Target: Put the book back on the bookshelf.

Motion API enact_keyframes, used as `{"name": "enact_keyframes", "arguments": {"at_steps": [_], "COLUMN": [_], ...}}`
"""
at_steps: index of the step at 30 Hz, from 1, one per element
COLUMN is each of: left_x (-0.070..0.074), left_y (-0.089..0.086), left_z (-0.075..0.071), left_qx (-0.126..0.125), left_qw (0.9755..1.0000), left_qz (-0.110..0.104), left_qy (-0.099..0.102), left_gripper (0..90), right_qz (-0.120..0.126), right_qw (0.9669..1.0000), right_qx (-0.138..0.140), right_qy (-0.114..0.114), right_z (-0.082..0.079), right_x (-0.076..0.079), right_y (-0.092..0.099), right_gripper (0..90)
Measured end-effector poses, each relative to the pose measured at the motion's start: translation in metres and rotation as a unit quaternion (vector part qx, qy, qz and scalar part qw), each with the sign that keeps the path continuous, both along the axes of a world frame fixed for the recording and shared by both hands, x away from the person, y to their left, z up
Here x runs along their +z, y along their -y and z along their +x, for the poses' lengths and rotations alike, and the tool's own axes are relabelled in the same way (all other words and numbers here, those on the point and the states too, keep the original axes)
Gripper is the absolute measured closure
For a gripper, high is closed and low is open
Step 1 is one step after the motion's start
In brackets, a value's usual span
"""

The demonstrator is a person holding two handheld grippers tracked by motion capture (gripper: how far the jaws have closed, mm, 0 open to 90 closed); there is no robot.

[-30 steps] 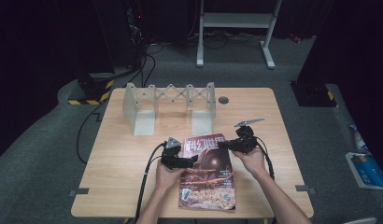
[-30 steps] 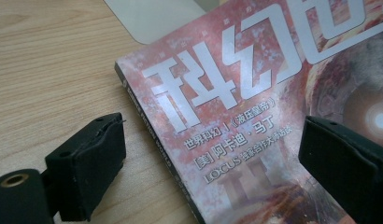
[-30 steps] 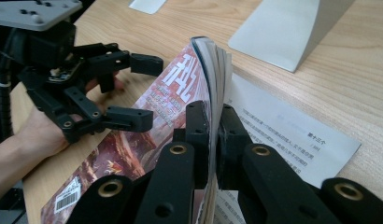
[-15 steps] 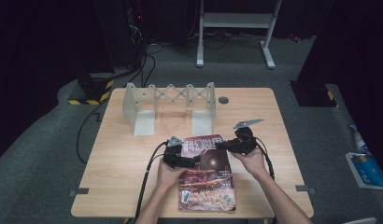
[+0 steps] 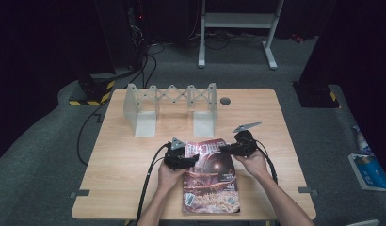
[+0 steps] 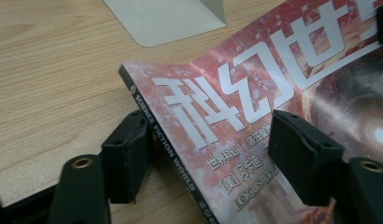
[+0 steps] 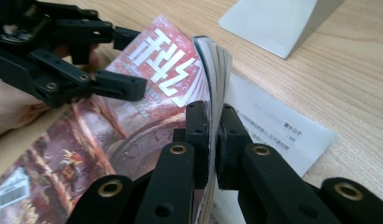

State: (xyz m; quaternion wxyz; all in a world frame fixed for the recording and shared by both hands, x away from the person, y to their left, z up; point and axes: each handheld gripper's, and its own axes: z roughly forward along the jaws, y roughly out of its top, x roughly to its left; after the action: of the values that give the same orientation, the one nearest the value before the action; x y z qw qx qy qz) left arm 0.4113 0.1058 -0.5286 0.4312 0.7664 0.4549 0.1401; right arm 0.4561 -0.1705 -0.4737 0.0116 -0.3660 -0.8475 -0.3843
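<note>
A red science-fiction magazine (image 5: 210,179) lies on the wooden table (image 5: 130,160) in front of the person. My left gripper (image 5: 193,159) sits at its upper left corner. In the left gripper view the jaws (image 6: 213,149) straddle the spine, one pad beside it on the table side and one over the cover (image 6: 273,60). They have just been closing, and a gap still shows. My right gripper (image 5: 224,149) is shut on the right edge. In the right gripper view its pads (image 7: 214,135) pinch a lifted bundle of pages (image 7: 216,60), and the left gripper (image 7: 133,60) shows beyond.
A grey folding rack (image 5: 172,106) stands at the back of the table, its feet close behind the magazine. A dark round hole (image 5: 224,100) sits to its right. A white printed page (image 7: 278,126) lies exposed under the lifted bundle.
The magazine's top edge has shifted slightly to the left. Both hands have stayed almost where they were.
</note>
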Motion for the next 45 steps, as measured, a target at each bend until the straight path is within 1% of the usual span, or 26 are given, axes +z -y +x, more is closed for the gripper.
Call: {"name": "enact_keyframes", "arguments": {"at_steps": [3, 5, 7, 9, 11, 12, 14, 15, 16, 17, 18, 19, 20, 21, 22, 23, 26, 27, 28, 29, 33, 35, 36, 39, 40, 45], "left_x": [0.0, 0.0, 0.0, 0.0, -0.001, -0.001, -0.001, -0.001, -0.001, -0.001, -0.001, -0.001, -0.001, -0.001, -0.001, -0.001, -0.001, -0.001, -0.001, -0.001, -0.001, -0.002, -0.002, -0.002, -0.002, -0.002], "left_y": [-0.001, -0.001, -0.002, -0.002, -0.003, -0.003, -0.004, -0.004, -0.004, -0.004, -0.003, -0.003, -0.003, -0.003, -0.003, -0.003, -0.003, -0.003, -0.003, -0.003, -0.004, -0.004, -0.004, -0.007, -0.01, -0.01], "left_z": [-0.001, -0.001, -0.001, -0.001, -0.001, -0.002, -0.002, -0.002, -0.002, -0.003, -0.004, -0.004, -0.004, -0.004, -0.004, -0.004, -0.005, -0.005, -0.005, -0.005, -0.005, -0.004, -0.004, -0.002, 0.0, 0.0], "left_qx": [-0.001, -0.004, -0.004, -0.005, -0.003, -0.002, -0.002, -0.002, -0.002, -0.003, -0.003, -0.003, -0.003, -0.003, -0.002, -0.002, 0.001, 0.001, 0.004, 0.005, 0.003, 0.002, 0.0, -0.005, -0.011, -0.02], "left_qw": [1.0, 1.0, 1.0, 0.9998, 0.9998, 0.9997, 0.9996, 0.9996, 0.9997, 0.9997, 0.9997, 0.9997, 0.9997, 0.9997, 0.9997, 0.9997, 0.9995, 0.9995, 0.9993, 0.9993, 0.9992, 0.9991, 0.9989, 0.9985, 0.998, 0.9973], "left_qz": [-0.004, -0.009, -0.008, -0.017, -0.018, -0.026, -0.026, -0.026, -0.026, -0.025, -0.025, -0.025, -0.025, -0.025, -0.023, -0.023, -0.03, -0.03, -0.035, -0.037, -0.04, -0.042, -0.046, -0.053, -0.06, -0.067], "left_qy": [0.005, 0.0, 0.0, -0.007, -0.003, -0.004, -0.002, -0.002, 0.0, 0.002, 0.004, 0.004, 0.004, 0.005, 0.006, 0.006, 0.012, 0.012, 0.009, 0.008, 0.005, 0.004, 0.0, -0.01, -0.018, -0.024], "left_gripper": [40.1, 42.4, 44.0, 45.4, 47.4, 49.9, 51.6, 52.2, 52.5, 52.8, 53.0, 53.0, 53.0, 53.1, 53.2, 53.3, 54.5, 54.9, 54.9, 55.2, 55.3, 55.4, 55.4, 55.6, 55.6, 54.9], "right_qz": [0.0, -0.002, -0.003, -0.004, -0.008, -0.014, -0.024, -0.024, -0.029, -0.035, -0.041, -0.044, -0.044, -0.047, -0.051, -0.051, -0.047, -0.047, -0.048, -0.054, -0.088, -0.094, -0.104, -0.11, -0.107, -0.102], "right_qw": [1.0, 1.0, 1.0, 1.0, 0.9999, 0.9997, 0.9992, 0.9992, 0.9988, 0.998, 0.9973, 0.9968, 0.9968, 0.9962, 0.9944, 0.9934, 0.9901, 0.9901, 0.9889, 0.9865, 0.9827, 0.9823, 0.9822, 0.9813, 0.9818, 0.9827], "right_qx": [-0.002, -0.004, -0.004, -0.006, -0.014, -0.021, -0.031, -0.031, -0.038, -0.052, -0.06, -0.066, -0.066, -0.073, -0.091, -0.101, -0.131, -0.131, -0.139, -0.152, -0.16, -0.159, -0.153, -0.153, -0.152, -0.149], "right_qy": [0.002, 0.002, 0.006, 0.006, 0.003, 0.006, 0.012, 0.012, 0.013, 0.009, 0.011, 0.011, 0.011, 0.012, 0.015, 0.016, 0.015, 0.015, 0.018, 0.024, 0.031, 0.032, 0.035, 0.042, 0.04, 0.042], "right_z": [0.0, 0.0, 0.0, 0.0, 0.0, 0.0, -0.002, -0.002, -0.002, -0.002, -0.002, -0.003, -0.003, -0.003, -0.005, -0.006, -0.009, -0.009, -0.01, -0.012, -0.015, -0.015, -0.014, -0.015, -0.014, -0.013], "right_x": [-0.003, -0.005, -0.006, -0.008, -0.01, -0.011, -0.013, -0.013, -0.013, -0.015, -0.016, -0.018, -0.018, -0.019, -0.021, -0.022, -0.023, -0.023, -0.023, -0.023, -0.028, -0.029, -0.033, -0.033, -0.033, -0.034], "right_y": [0.001, 0.002, 0.002, 0.002, 0.003, 0.002, 0.002, 0.002, 0.001, 0.002, 0.003, 0.004, 0.004, 0.006, 0.01, 0.014, 0.026, 0.026, 0.029, 0.033, 0.03, 0.028, 0.024, 0.02, 0.019, 0.017], "right_gripper": [85.5, 85.4, 85.3, 85.3, 84.9, 83.5, 79.1, 79.1, 76.4, 69.8, 66.8, 64.5, 64.5, 61.7, 59.5, 59.4, 62.4, 62.4, 65.1, 71.7, 79.7, 80.8, 83.7, 86.1, 87.5, 89.2]}}
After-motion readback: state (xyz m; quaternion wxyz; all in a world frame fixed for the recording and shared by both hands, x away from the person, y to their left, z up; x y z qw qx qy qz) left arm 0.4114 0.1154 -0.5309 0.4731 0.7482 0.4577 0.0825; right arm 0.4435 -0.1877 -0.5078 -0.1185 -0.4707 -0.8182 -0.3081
